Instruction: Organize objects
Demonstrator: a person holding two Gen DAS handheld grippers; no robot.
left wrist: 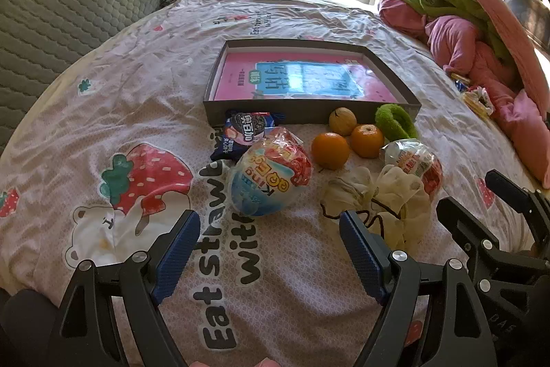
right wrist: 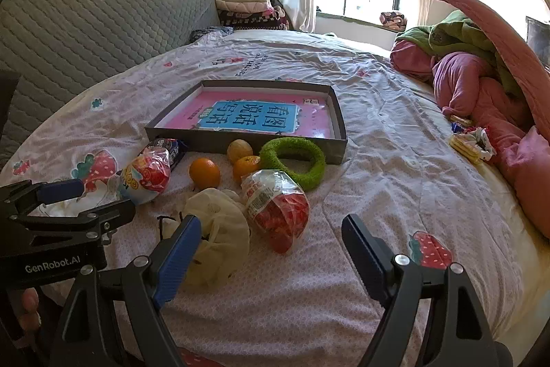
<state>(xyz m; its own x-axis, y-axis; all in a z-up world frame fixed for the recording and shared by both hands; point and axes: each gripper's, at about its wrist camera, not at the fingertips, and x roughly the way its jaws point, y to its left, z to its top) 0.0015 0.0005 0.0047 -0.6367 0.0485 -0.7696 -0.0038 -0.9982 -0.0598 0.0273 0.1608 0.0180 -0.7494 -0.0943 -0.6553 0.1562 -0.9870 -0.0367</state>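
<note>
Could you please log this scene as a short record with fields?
surface: bed with strawberry-print sheet
container: shallow grey cardboard box, a pink and blue book lying inside
loose items in front of the box: two oranges, green fuzzy ring, two egg-shaped plastic snack packs, dark cookie packet, cream cloth pouch
left gripper: open, empty
right gripper: open, empty

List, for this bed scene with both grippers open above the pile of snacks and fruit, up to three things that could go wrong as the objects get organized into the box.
1. The two oranges are round and lie on a soft, wrinkled bedsheet; a nudge may roll them.
2. The egg-shaped snack packet looks slippery and bulky, so it may slip from the left gripper.
3. The cloth pouch has a loose cord that the right gripper might snag.
</note>
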